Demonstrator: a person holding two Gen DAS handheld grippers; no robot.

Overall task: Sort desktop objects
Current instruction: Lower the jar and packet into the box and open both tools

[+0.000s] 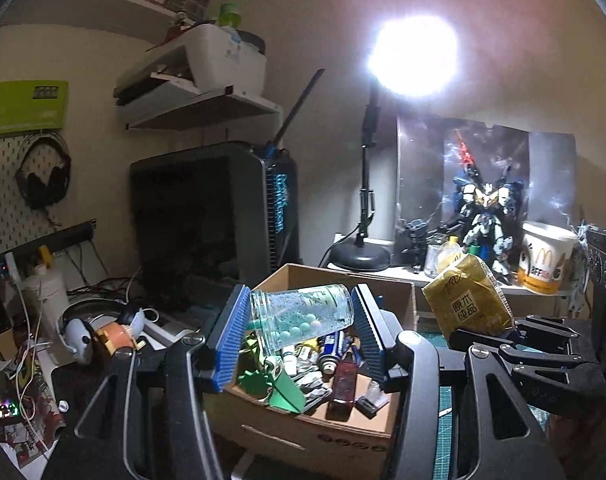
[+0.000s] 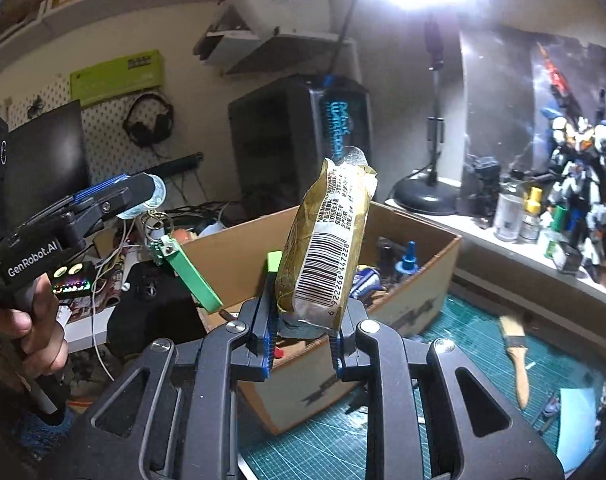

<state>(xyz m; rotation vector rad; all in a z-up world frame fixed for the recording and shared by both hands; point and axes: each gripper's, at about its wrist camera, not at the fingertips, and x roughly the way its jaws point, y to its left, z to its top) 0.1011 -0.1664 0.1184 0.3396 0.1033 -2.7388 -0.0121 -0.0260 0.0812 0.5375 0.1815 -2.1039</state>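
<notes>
Jar [image 1: 303,314] in left tool [image 1: 301,334], packet [image 2: 327,248] in right tool [image 2: 305,344]

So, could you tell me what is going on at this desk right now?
A person is sorting desk clutter with two handheld grippers. The left gripper holds a clear glass jar of small green balls above the open cardboard box of odds and ends. The right gripper clamps a gold foil tissue packet upright, also over the box.
</notes>
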